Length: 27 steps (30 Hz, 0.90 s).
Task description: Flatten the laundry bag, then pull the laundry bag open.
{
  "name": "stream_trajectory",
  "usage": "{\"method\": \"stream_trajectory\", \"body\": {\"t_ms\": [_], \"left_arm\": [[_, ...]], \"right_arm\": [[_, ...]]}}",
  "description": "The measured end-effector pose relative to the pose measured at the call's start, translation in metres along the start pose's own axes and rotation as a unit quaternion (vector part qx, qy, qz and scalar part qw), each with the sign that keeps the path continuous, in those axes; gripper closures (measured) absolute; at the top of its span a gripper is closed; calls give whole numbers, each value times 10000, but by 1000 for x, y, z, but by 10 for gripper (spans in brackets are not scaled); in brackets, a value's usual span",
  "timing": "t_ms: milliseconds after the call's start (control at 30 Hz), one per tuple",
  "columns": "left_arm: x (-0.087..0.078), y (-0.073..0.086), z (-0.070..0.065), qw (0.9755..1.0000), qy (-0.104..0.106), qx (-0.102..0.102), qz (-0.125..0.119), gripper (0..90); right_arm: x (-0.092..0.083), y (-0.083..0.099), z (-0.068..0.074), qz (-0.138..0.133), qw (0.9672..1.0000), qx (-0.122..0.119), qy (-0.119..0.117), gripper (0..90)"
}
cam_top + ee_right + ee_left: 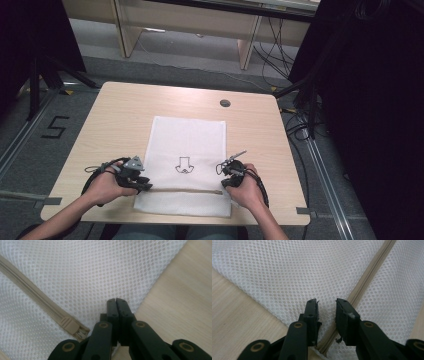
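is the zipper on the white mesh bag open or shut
Shut, as far as the frames show: the beige zipper on the white mesh bag runs as one closed strip, with no gap between its sides in either gripper view.

We see a pale wooden tabletop (120, 120) in the middle of the frame, with a dark round grommet (225, 103) near its far edge. Around it lies grey floor (165, 62), marked with a black figure five (54, 127) at left. Light wooden furniture legs (125, 30) stand at the top, black curtains (380, 100) hang at right, and cables (275, 45) trail at upper right.
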State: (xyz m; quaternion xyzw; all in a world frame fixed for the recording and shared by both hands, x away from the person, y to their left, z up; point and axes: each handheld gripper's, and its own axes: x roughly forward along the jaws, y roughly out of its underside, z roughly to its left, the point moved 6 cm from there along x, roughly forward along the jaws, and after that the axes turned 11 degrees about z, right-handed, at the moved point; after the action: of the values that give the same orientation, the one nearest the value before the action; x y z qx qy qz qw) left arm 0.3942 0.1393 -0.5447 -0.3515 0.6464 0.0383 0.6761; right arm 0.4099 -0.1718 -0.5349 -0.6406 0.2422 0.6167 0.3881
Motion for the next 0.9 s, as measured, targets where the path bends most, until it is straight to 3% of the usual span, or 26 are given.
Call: {"method": "stream_trajectory", "body": {"t_ms": [67, 100, 133, 200, 233, 267, 300, 400, 500, 633, 700, 733, 767, 800, 900], "left_arm": [[0, -1, -1, 9999, 11, -54, -93, 672], [1, -7, -6, 9987, 71, -286, -421, 637], [1, -7, -6, 9987, 71, -286, -421, 613], [0, -14, -5, 9973, -68, -306, -658, 563], [0, -16, -7, 9964, -11, -355, -764, 548], [0, -18, -7, 9961, -59, -344, -805, 538], [-1, -19, -7, 9956, -96, -357, -865, 535], [-2, -21, -5, 9949, -206, -294, -940, 527], [-2, -22, -5, 9944, -169, -348, -986, 520], [-2, -23, -2, 9937, -217, -286, -1057, 504], [-2, -23, -2, 9934, -226, -204, -1101, 496], [-2, -23, -2, 9934, -226, -204, -1101, 494], [-2, -23, -5, 9918, -201, -343, -1217, 493], [-3, -22, -3, 9930, -266, -206, -1131, 491], [-4, -24, -3, 9925, -296, -113, -1183, 488]], "right_arm": [[-3, 0, -1, -58, 10000, 54, 45, 893], [-12, -1, 0, -332, 9994, 98, 2, 883], [-12, -1, 0, -332, 9994, 98, 2, 883], [-20, 0, -2, -658, 9978, 102, 43, 830], [-22, 2, -1, -646, 9977, 200, -16, 811], [-22, 4, -4, -713, 9974, 119, -13, 800], [-23, 7, -3, -682, 9974, 225, -73, 792], [-24, 9, -6, -769, 9969, 190, -32, 767], [-25, 9, -8, -820, 9964, 232, -26, 767], [-26, 10, -10, -841, 9958, 357, -102, 785], [-26, 13, -9, -723, 9958, 558, -89, 774], [-26, 13, -10, -772, 9959, 474, -43, 770], [-26, 13, -10, -745, 9960, 486, -48, 770], [-26, 14, -9, -760, 9961, 433, -67, 772], [-27, 14, -8, -766, 9962, 412, -25, 772]]}}
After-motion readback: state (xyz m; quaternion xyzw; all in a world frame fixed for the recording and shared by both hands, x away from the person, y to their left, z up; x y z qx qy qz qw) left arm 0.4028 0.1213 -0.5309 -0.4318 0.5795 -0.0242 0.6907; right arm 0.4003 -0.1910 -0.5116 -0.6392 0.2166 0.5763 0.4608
